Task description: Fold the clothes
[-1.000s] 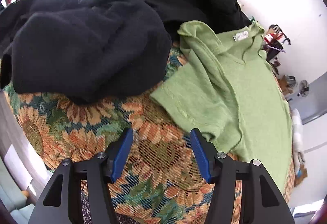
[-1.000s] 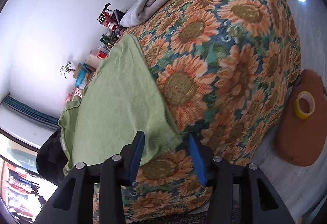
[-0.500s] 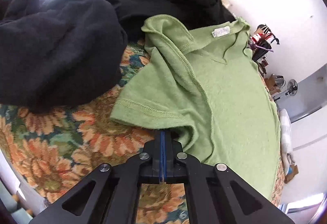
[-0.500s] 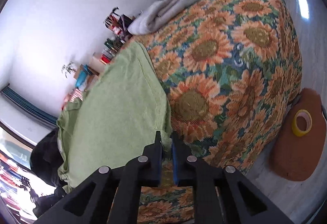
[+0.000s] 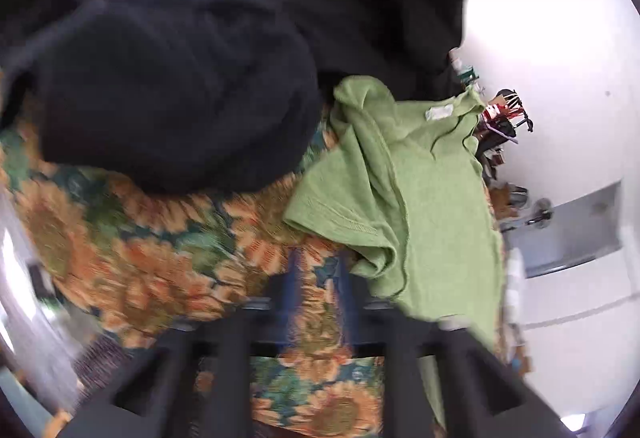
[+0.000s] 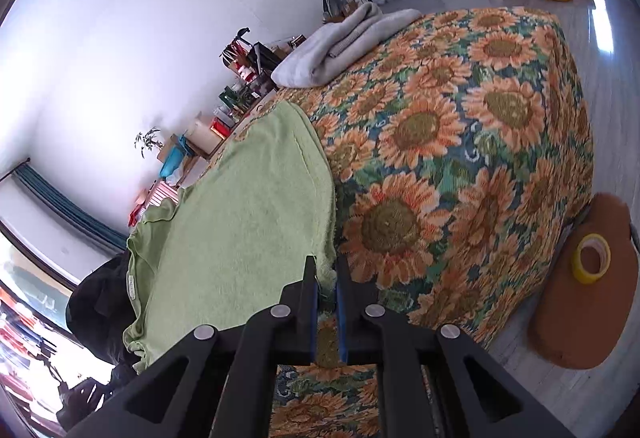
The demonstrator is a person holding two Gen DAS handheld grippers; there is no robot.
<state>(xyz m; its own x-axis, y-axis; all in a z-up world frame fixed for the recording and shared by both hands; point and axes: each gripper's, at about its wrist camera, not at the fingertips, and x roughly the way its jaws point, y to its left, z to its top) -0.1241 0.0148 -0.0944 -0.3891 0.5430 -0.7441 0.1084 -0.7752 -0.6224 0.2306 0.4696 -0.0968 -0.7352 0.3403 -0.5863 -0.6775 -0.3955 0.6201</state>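
Because the green T-shirt [image 6: 248, 222] is thin, soft knit, it should be light and limp, sagging from any single pinch, so hems, sleeve ends and corners look like the best places to take hold. Nearest in the right wrist view, the right gripper [image 6: 326, 278] has its jaws drawn nearly together on the shirt's near bottom corner, where a tuft of green shows between the blue pads; the rest of the shirt runs away from it, flat on the sunflower bedspread [image 6: 460, 166]. In the blurred left wrist view, the left gripper [image 5: 316, 278] shows its jaws slightly apart with only bedspread between them, as far as the smear allows; the bunched sleeve [image 5: 340, 214] lies just ahead and to the right, clear of the pads. Beyond it lies the collar with its label, then a heap of black clothes [image 5: 180, 78]
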